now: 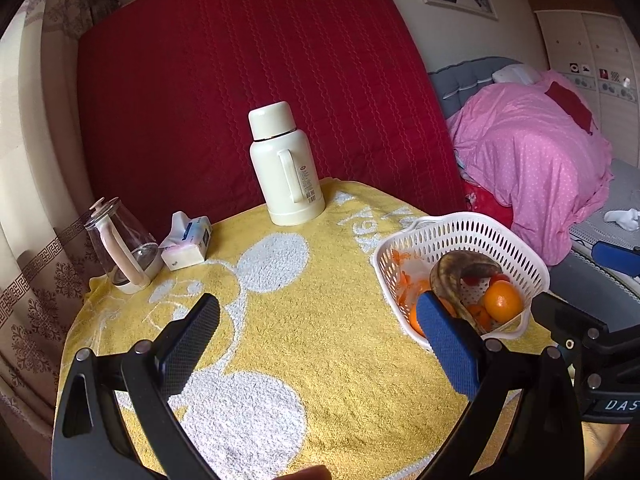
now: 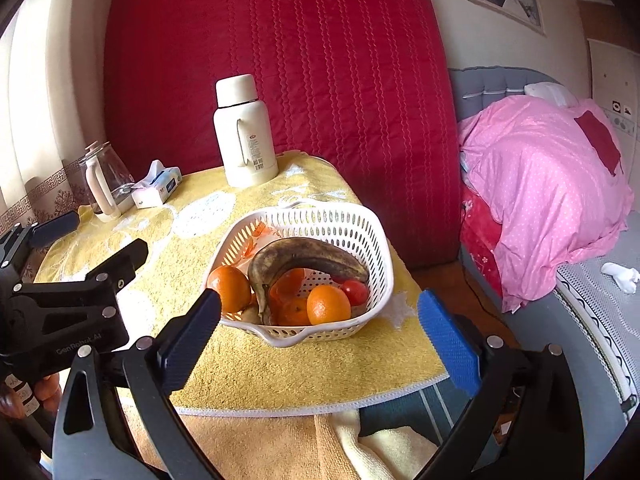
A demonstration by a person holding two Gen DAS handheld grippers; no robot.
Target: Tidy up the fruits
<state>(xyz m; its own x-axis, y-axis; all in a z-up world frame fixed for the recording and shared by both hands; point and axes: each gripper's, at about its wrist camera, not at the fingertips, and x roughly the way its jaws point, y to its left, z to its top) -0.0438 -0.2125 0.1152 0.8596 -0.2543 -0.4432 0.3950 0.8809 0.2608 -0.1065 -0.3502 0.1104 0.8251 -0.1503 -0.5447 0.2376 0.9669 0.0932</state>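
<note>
Fruits sit in white perforated basket (image 2: 304, 240) on yellow towel (image 2: 256, 364), near table's right front edge: browned banana (image 2: 308, 258) across the top, oranges (image 2: 329, 305) and one small red fruit (image 2: 355, 292) beneath. Left gripper (image 1: 320, 344) spread wide, holding nothing, over bare towel left of basket. Right gripper (image 2: 320, 340) likewise spread, empty, just in front of basket. Cream thermos (image 2: 244, 136) upright at rear
</note>
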